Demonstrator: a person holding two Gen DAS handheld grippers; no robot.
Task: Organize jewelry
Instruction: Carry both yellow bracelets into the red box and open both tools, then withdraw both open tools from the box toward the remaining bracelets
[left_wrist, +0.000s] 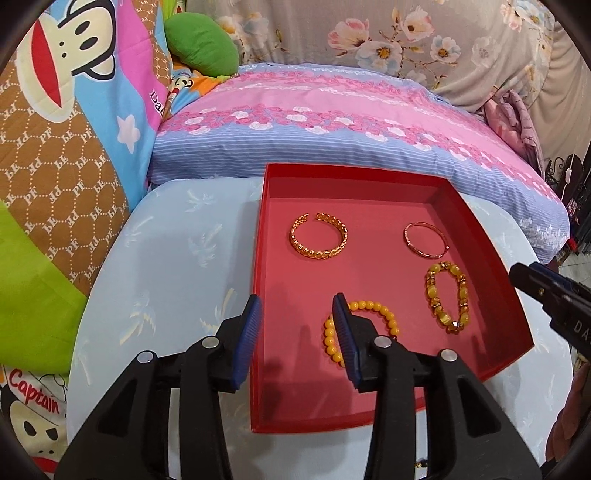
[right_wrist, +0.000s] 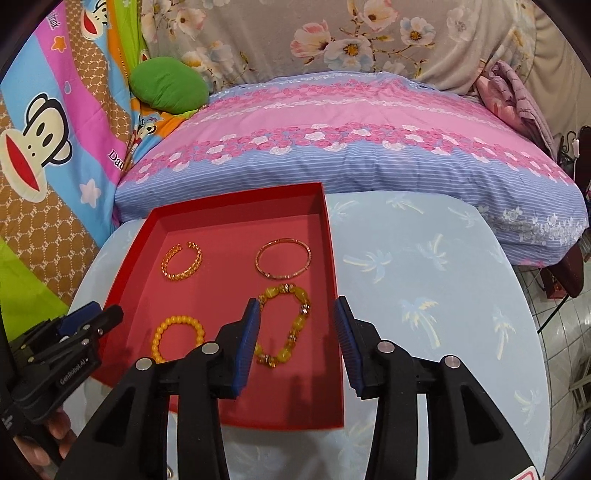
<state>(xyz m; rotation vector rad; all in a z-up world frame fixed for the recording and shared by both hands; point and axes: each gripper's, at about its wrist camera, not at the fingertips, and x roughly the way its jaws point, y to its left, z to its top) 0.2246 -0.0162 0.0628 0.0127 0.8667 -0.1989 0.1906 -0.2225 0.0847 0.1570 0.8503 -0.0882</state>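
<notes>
My left gripper (left_wrist: 297, 308), jaws spread and holding nothing, straddles the left wall of the red tray (left_wrist: 258, 258); its right finger hangs over the yellow bead bracelet (left_wrist: 360, 332). My right gripper (right_wrist: 297, 312), likewise spread and empty, straddles the tray's right wall, with the amber bead bracelet (right_wrist: 286, 323) lying partly between its fingers, untouched. Beyond these, at the far end of the tray, lie the open gold cuff (left_wrist: 319, 236) and the thin gold bangle (left_wrist: 424, 238). All four pieces rest apart from one another on the tray floor, which sits on the pale blue table (left_wrist: 166, 240). I judge the pieces placed; to finish well, I should lift both grippers straight up, clear of the walls, so no finger snags a bead strand.
</notes>
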